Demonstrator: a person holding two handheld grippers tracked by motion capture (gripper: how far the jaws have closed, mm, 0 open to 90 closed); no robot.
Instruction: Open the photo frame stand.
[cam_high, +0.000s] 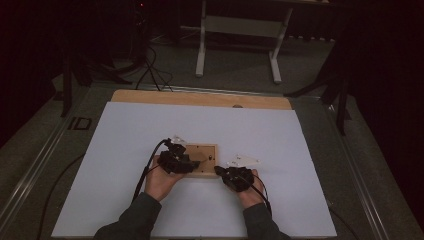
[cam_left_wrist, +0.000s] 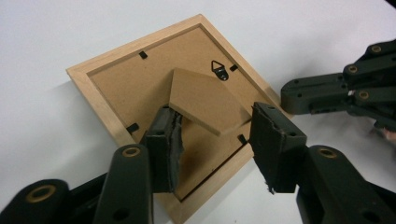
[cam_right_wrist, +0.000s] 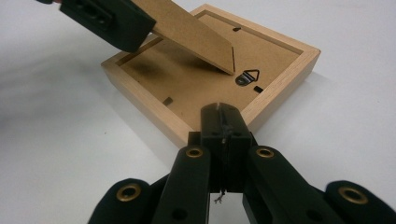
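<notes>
Lying face-down, wooden picture frame (cam_left_wrist: 112, 74), stand (cam_left_wrist: 205, 102) raised

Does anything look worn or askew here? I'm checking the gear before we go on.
Yes. The black pad on the left hand-held gripper is torn and ragged along its edge. The brown fibreboard easel stand of the face-down light wooden picture frame is tilted up off the backing rather than lying flat.
</notes>
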